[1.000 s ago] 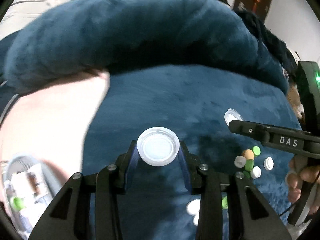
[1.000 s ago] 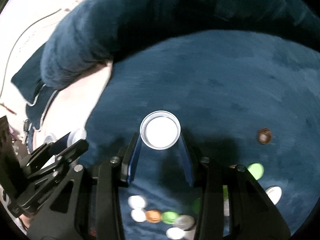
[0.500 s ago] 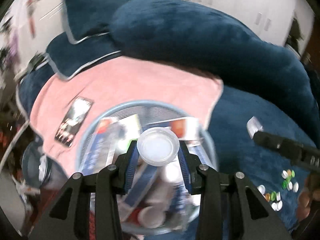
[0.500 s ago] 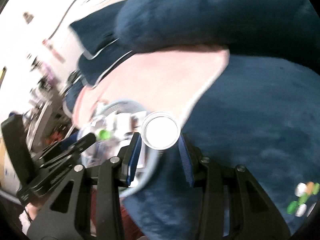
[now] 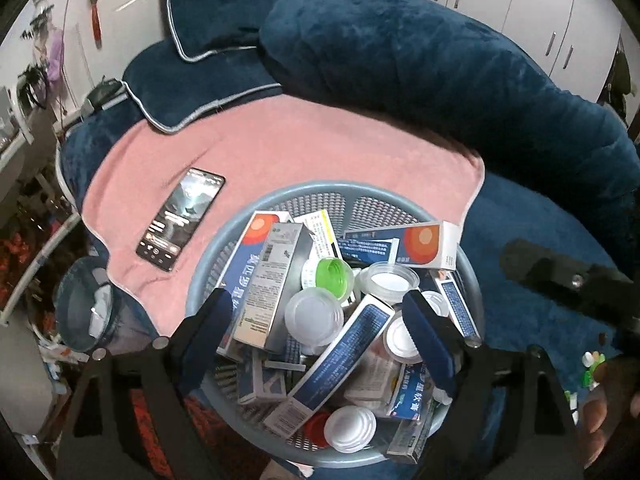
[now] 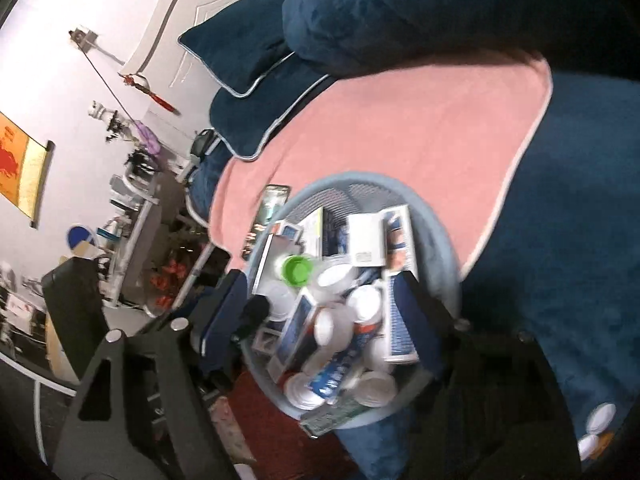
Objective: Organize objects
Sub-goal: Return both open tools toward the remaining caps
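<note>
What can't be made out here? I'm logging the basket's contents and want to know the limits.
- Round grey-blue plastic mesh basket: lower layers hidden under piled cartons and lids in both views.
- Blue-and-white cardboard cartons: print too small; blurred in the right wrist view.
- Small loose bottle caps on the dark blue blanket: cut off by the picture's edge.
- Black smartphone: screen content unreadable.

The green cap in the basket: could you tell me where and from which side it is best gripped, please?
Grip the green cap across its round rim, coming straight down from above. It lies open side up on top of the pile in the basket, with boxes close on the left, so a side approach looks blocked. The tongs should straddle the rim.
</note>
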The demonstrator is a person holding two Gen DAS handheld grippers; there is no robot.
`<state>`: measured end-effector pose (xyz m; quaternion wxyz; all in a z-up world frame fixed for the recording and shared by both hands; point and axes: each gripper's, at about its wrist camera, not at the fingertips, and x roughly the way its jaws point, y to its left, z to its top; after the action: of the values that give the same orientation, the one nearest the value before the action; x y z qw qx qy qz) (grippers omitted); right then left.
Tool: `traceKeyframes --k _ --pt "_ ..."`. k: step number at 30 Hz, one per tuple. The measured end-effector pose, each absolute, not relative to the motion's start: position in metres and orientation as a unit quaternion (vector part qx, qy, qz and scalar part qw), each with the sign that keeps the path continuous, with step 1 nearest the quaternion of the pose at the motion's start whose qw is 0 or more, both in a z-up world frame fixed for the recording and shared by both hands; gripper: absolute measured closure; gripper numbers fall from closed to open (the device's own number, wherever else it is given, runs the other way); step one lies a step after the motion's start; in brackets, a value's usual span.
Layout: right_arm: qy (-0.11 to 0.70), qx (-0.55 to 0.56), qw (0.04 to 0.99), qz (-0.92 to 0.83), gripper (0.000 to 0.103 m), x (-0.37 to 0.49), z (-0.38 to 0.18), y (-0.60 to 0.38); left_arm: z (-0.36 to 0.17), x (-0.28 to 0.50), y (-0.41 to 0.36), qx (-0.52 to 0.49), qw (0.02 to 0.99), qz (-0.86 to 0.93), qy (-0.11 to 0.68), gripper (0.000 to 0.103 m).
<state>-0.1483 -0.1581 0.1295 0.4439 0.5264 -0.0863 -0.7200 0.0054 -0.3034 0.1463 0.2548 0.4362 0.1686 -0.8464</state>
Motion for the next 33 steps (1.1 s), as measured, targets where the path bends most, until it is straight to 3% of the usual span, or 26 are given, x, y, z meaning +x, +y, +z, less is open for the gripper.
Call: traceKeyframes --k 2,5,33 --pt "-0.060 0.518 0.422 -0.741 0.010 -0.146 0.135 -0.153 0.147 0.003 -0.301 0.440 0.255 -0.845 0.163 0.009" --pt "-0.012 0.519 0.387 -0.762 0.001 -0.146 0.135 -0.143 0.147 0.000 -0.295 0.440 0.254 -0.847 0.157 0.004" --pt "0.018 0.557 0.298 -0.775 0.000 -0.165 0.110 -0.036 0.144 -0.045 -0.215 0.457 0.191 -0.865 0.087 0.004"
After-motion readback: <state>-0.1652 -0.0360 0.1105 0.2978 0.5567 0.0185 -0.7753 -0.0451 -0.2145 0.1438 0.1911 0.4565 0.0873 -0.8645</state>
